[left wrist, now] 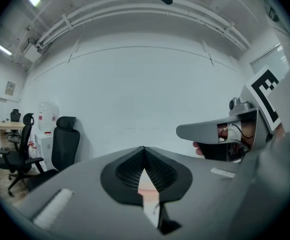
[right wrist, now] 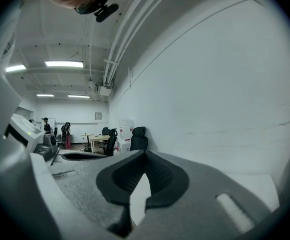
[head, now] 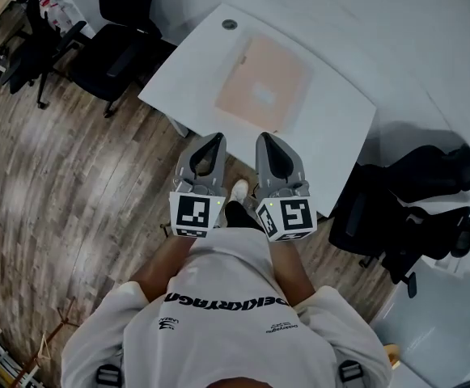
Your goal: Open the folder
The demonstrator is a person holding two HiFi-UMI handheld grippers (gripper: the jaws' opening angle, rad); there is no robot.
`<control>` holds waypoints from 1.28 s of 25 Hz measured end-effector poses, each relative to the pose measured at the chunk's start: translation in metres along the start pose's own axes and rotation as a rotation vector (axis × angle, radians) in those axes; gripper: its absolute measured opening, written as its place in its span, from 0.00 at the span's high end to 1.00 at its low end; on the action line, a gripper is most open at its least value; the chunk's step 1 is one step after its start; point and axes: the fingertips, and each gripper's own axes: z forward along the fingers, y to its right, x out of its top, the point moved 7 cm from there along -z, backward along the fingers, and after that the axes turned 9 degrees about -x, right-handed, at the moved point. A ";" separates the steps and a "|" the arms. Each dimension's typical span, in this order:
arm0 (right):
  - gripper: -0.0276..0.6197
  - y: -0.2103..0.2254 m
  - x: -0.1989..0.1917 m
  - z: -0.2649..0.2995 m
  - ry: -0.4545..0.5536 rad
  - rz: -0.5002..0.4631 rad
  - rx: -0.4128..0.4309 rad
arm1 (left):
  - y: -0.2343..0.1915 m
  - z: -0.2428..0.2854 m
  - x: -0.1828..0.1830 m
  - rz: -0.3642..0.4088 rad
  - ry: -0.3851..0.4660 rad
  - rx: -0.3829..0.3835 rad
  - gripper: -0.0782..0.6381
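A pale peach folder (head: 263, 83) lies flat and closed on the white table (head: 340, 128), with a small light label on its cover. I hold both grippers side by side in front of my body, at the table's near edge, short of the folder. The left gripper (head: 216, 137) has its jaws together with nothing in them, and so does the right gripper (head: 264, 137). In the left gripper view the jaw tips (left wrist: 144, 149) meet, and a sliver of the folder (left wrist: 145, 184) shows below them. The right gripper view shows its tips (right wrist: 145, 154) closed too.
A black office chair (head: 113, 55) stands at the table's far left side and another (head: 412, 208) at its right. A round cable grommet (head: 230, 24) sits at the table's far corner. A white wall lies beyond the table. Wooden floor is underfoot.
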 end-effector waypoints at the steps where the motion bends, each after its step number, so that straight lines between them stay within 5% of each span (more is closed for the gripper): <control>1: 0.96 0.002 -0.001 0.007 -0.004 -0.005 0.003 | -0.005 0.005 -0.002 -0.002 -0.004 0.004 0.90; 10: 0.96 0.045 -0.006 0.079 -0.040 -0.041 0.046 | -0.030 0.068 -0.019 0.002 -0.043 0.049 0.90; 22: 0.96 0.087 -0.012 0.161 -0.165 -0.123 0.224 | -0.052 0.132 -0.033 -0.049 -0.110 0.156 0.90; 32: 0.96 0.093 -0.027 0.205 -0.247 -0.210 0.297 | -0.063 0.147 -0.055 -0.068 -0.154 0.155 0.90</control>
